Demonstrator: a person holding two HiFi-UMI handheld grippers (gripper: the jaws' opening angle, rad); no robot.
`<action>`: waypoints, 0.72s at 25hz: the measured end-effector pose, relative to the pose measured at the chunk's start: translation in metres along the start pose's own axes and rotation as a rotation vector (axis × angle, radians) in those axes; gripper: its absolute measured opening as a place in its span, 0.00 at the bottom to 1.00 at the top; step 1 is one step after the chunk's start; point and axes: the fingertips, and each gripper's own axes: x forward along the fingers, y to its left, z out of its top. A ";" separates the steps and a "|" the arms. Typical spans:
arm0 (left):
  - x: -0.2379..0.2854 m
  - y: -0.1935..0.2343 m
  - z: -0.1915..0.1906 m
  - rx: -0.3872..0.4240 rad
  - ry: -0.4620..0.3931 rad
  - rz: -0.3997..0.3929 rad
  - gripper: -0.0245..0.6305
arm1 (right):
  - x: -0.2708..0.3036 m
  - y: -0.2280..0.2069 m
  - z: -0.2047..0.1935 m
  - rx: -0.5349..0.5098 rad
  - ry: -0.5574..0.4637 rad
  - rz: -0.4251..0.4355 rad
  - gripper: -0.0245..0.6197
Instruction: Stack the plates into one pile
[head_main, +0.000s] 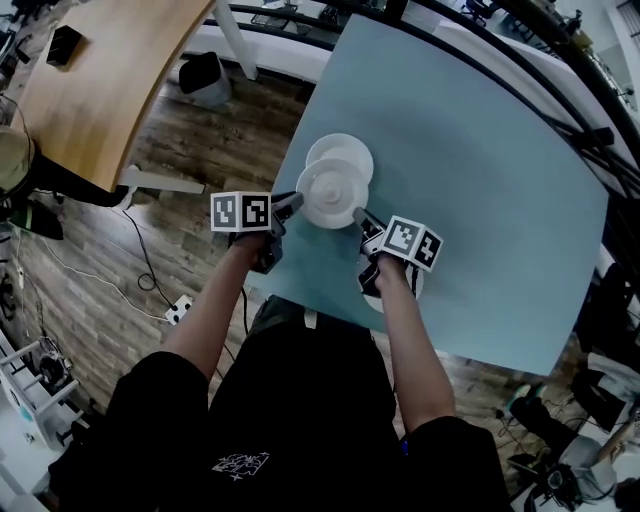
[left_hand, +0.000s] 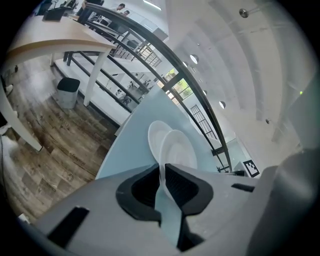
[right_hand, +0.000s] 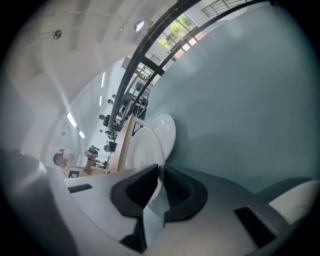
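A white plate (head_main: 333, 193) is held off the light blue table (head_main: 480, 200) by both grippers, one on each side of its rim. My left gripper (head_main: 297, 204) is shut on its left edge, my right gripper (head_main: 360, 215) on its right edge. In the left gripper view the rim of the held plate (left_hand: 179, 150) sits between the pads of that gripper (left_hand: 162, 172). The right gripper (right_hand: 160, 175) likewise pinches the held plate (right_hand: 142, 147). A second plate (head_main: 343, 155) lies on the table just beyond, partly overlapped. A third plate (head_main: 392, 295) lies mostly hidden under my right hand.
The table's near edge (head_main: 330, 318) runs just under my hands. A wooden table (head_main: 100, 70) and a grey bin (head_main: 205, 78) stand on the wood floor to the left. A black railing (head_main: 560, 90) runs behind the blue table.
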 end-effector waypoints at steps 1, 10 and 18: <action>0.003 0.000 0.004 0.003 -0.003 0.005 0.10 | 0.002 -0.001 0.005 -0.007 0.001 -0.002 0.09; 0.029 0.005 0.040 -0.035 -0.028 0.043 0.10 | 0.026 -0.002 0.053 -0.025 0.021 -0.009 0.09; 0.045 0.007 0.049 -0.026 0.013 0.086 0.11 | 0.033 -0.004 0.076 -0.004 0.041 0.011 0.09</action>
